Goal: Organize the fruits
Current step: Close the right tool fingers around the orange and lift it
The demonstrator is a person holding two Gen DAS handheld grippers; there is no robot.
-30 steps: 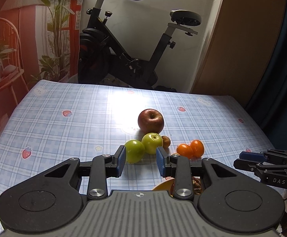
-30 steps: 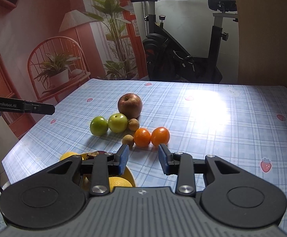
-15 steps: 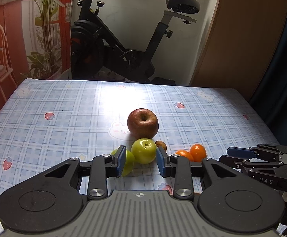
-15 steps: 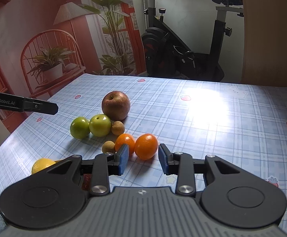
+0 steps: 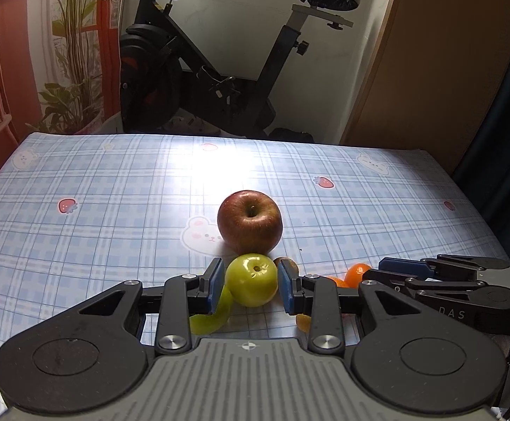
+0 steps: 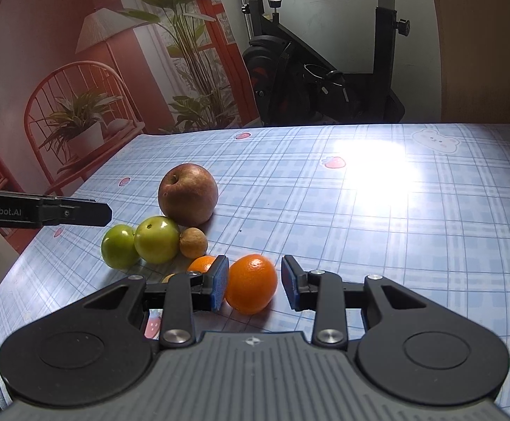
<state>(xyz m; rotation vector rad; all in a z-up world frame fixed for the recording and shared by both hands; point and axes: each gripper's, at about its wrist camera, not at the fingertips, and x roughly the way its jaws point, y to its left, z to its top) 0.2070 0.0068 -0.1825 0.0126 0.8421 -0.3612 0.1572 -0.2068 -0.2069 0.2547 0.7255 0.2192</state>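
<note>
While the fruits sit bunched together on the near part of the checked tablecloth (image 5: 114, 189), your left gripper (image 5: 251, 289) has a green apple (image 5: 253, 279) between its blue pads. The pads stand just beside it, and you cannot tell if they press on it. A second green apple (image 6: 118, 246) lies to its left, partly behind your left finger. The big red apple (image 5: 249, 221) sits just behind, on the far side.

Your right gripper (image 6: 255, 287) has an orange (image 6: 252, 282) between its pads. The left pad is right at the orange, but a gap shows at the right pad, so it is not squeezed. Another orange (image 6: 202, 264) peeks out just to the left. A small brown fruit (image 6: 193, 242) rests between the green apples and the oranges.

You can read "GenRobot.AI" on the side of your left gripper, and "DAS" on your right one.

Far behind the table stands a black exercise bike (image 5: 212, 70). A picture wall with plants (image 6: 184, 35) and a red chair (image 6: 75, 105) is at the far left.
</note>
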